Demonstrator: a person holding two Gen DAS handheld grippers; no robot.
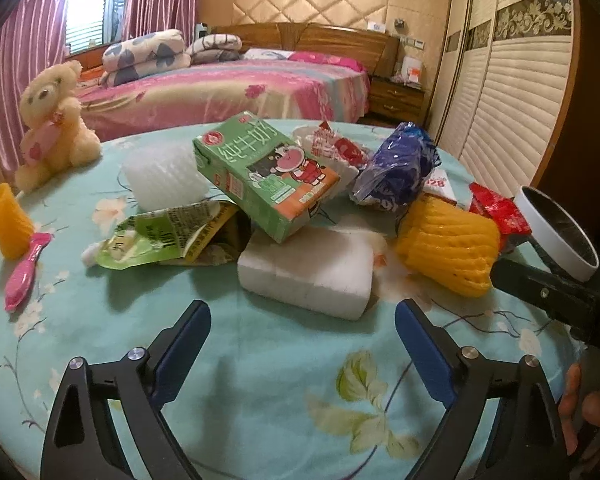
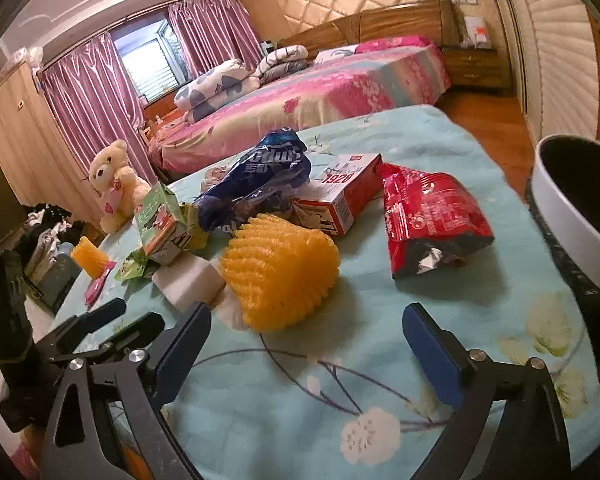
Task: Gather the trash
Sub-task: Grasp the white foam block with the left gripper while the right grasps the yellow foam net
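Currently approach step: both hand-held grippers spread, empty. Left hand-held gripper faces white foam block on desk; right hand-held gripper faces yellow foam net. Next: close in, straddle, pinch, carry to white bin.

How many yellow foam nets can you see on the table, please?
2: a large yellow net by the white foam block, and a small net at the far left beside the pink spoon. Others may be hidden.

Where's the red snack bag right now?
Right wrist view: red snack bag lies right of centre on the table, beside the red-and-white box, right of the yellow foam net.
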